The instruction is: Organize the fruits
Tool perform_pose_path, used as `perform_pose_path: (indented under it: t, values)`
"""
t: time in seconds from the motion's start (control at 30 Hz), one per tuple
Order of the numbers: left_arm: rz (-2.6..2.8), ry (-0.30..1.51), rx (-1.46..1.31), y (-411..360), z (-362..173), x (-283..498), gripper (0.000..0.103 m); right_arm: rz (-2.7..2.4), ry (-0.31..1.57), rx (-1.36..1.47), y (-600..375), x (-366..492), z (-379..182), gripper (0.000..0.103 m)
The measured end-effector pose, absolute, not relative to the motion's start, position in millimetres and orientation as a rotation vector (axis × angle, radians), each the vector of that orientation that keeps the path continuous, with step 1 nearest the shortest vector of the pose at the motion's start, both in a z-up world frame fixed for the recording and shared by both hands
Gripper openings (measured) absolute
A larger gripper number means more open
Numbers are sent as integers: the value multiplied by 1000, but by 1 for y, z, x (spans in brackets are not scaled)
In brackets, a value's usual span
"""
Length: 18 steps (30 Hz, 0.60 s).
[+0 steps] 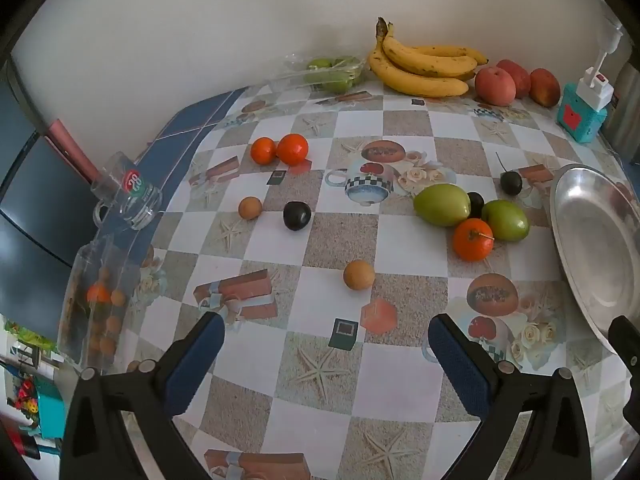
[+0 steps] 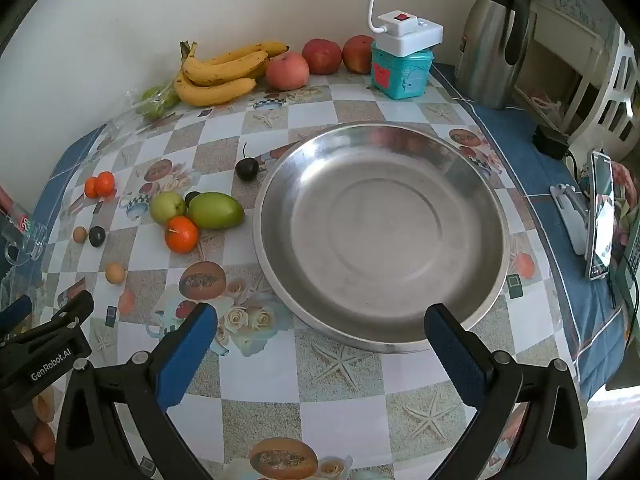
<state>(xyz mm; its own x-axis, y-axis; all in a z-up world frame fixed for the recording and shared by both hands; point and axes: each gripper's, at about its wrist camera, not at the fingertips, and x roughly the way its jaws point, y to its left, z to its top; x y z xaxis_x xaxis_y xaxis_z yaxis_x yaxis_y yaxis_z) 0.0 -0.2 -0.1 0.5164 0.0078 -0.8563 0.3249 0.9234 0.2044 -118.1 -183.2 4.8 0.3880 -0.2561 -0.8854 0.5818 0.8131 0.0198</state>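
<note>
An empty steel bowl [image 2: 380, 224] sits on the table; its rim shows at the right of the left wrist view [image 1: 592, 240]. Left of it lie two green fruits [image 2: 216, 210] [image 2: 167, 207], an orange [image 2: 181, 233] and dark plums [image 2: 246, 169]. Further left are two oranges [image 1: 280, 150], a dark plum [image 1: 297, 216] and small brown fruits [image 1: 359, 275] [image 1: 250, 208]. My left gripper [image 1: 326, 344] is open and empty, near the brown fruit. My right gripper [image 2: 320, 334] is open and empty, at the bowl's near rim.
Bananas [image 2: 220, 72], apples [image 2: 304, 62] and a bag of green fruit [image 2: 154, 102] line the back wall. A teal tin with a white switch box [image 2: 402, 60], a steel jug [image 2: 492, 36] and a phone [image 2: 600, 216] stand right. A glass mug [image 1: 128, 194] and jar [image 1: 96, 304] stand left.
</note>
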Motion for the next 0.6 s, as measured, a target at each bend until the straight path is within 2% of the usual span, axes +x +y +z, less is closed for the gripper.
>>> perform_pose_path:
  t: [0.6]
  values:
    - [-193,1012,364,0,0,0,103,-539,1039,355,-183,-118,6,103]
